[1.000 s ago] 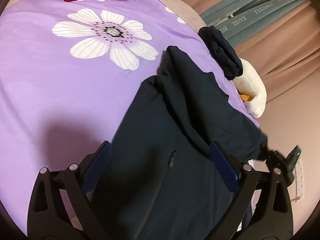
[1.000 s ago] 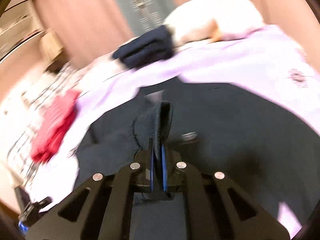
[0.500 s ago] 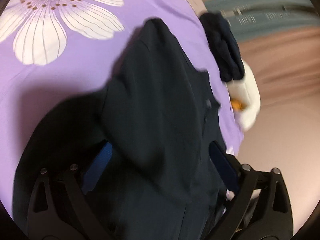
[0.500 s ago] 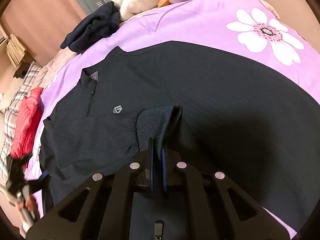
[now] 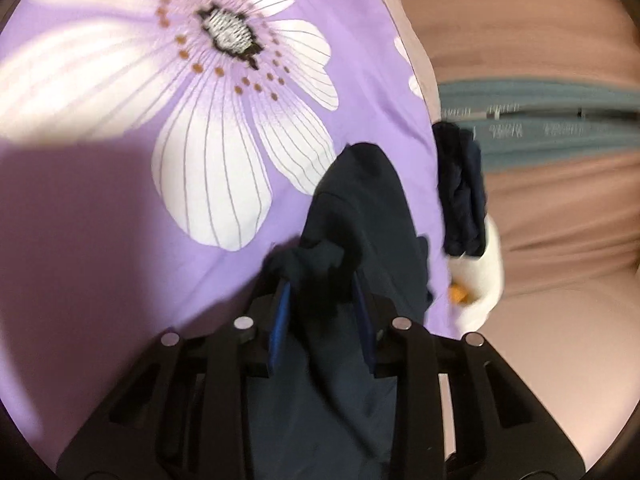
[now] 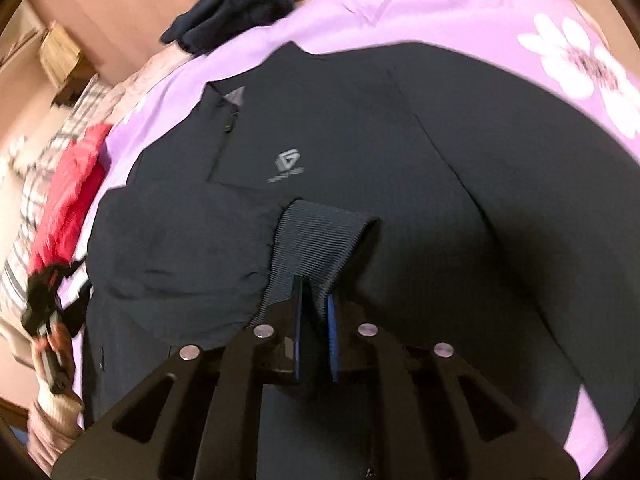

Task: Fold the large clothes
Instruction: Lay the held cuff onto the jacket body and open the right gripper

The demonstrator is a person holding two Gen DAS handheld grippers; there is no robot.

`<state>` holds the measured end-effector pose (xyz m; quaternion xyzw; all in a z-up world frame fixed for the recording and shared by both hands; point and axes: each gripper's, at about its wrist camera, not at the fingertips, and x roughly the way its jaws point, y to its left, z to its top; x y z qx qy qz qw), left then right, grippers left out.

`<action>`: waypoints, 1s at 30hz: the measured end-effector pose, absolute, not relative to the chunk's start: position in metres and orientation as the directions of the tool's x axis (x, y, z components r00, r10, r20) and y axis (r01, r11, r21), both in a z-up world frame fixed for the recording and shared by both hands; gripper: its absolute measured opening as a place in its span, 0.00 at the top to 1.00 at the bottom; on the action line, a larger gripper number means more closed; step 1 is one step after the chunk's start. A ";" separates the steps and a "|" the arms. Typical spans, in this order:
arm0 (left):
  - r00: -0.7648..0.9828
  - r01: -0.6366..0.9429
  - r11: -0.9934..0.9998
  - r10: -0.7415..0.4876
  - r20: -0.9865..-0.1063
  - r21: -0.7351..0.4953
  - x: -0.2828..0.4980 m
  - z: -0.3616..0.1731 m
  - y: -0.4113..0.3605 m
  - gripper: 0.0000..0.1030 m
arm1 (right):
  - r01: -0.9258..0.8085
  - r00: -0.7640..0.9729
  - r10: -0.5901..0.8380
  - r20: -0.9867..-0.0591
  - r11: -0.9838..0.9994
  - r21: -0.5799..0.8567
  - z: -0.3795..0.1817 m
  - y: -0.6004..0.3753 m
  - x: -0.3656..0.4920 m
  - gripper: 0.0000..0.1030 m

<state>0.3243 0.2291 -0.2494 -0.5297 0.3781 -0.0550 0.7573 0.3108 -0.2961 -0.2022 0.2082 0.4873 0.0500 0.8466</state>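
A dark navy jacket [image 6: 400,168] lies spread on a purple bedsheet [image 5: 100,240] printed with big white flowers [image 5: 224,92]. Its cloth is smooth and matte, with a small grey logo on the chest and a zip at the collar. One sleeve is folded across the body, ending in a ribbed knit cuff [image 6: 320,240].

The right gripper [image 6: 316,320] is clenched on that cuff, its blue pads pinching the ribbed edge just above the jacket's front.

The left gripper [image 5: 320,316] has a bunched fold of the jacket between its blue pads, and its jaws are closing on it. The frame is blurred there, so it seems the pads press the cloth, though that is hard to be sure of.

At the far edge of the bed a rumpled pile of dark clothing [image 5: 460,196] sits against a soft white plush toy [image 5: 484,288] with an orange patch. A bright red quilted garment [image 6: 76,192] lies on the left side of the bed in the right wrist view, near checked bedding [image 6: 36,208]. Pink pleated curtains [image 5: 560,208] hang behind, crossed by a grey-green band. A sleeve [image 6: 52,420] of the person shows at the lower left of the right wrist view.
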 end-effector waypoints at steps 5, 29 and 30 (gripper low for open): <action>0.686 -0.308 0.636 -0.367 -0.628 -0.708 0.311 -0.211 0.237 0.24 | 0.127 0.547 0.239 -0.803 0.924 0.361 -0.182 -0.302 0.300 0.84; 0.552 0.008 0.989 -0.129 -0.824 -0.149 0.377 -0.201 0.097 0.48 | 0.136 0.513 0.061 -0.856 0.979 0.151 -0.186 -0.287 0.355 0.77; 0.549 0.013 0.989 -0.128 -0.826 -0.145 0.378 -0.201 0.097 0.48 | 0.145 0.543 0.033 -0.839 0.980 0.133 -0.178 -0.287 0.352 0.77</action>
